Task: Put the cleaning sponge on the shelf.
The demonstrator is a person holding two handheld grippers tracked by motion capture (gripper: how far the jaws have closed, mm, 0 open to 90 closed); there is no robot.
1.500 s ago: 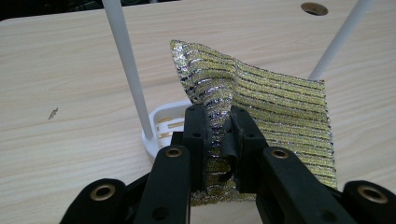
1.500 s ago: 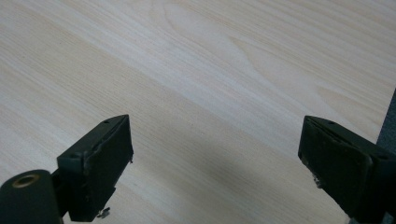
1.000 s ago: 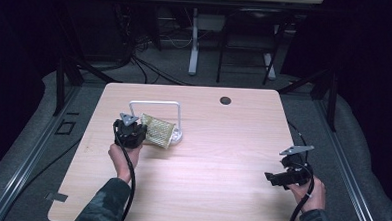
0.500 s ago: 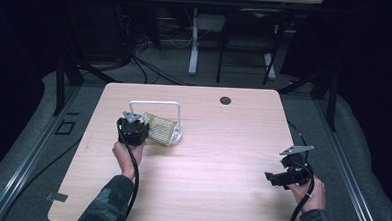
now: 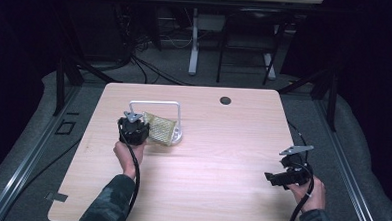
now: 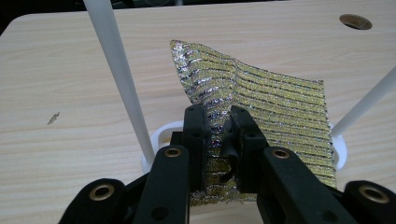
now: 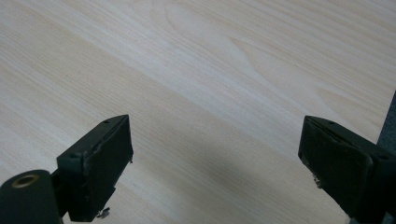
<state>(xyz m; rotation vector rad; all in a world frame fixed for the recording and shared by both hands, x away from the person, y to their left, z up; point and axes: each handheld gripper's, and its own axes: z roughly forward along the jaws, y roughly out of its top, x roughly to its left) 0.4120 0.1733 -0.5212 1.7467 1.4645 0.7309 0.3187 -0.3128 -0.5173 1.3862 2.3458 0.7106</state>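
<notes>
A pale wooden table point(image 5: 217, 156) is seen in a dark room, with a white rack point(image 5: 170, 108) toward its far left.

A gold and silver striped cloth point(image 6: 275, 112) is draped at the rack's base and is pinched between the closed jaws of the left gripper point(image 6: 218, 126). The right gripper point(image 7: 215, 154) is held wide apart, empty, over bare wood at the near right.
</notes>
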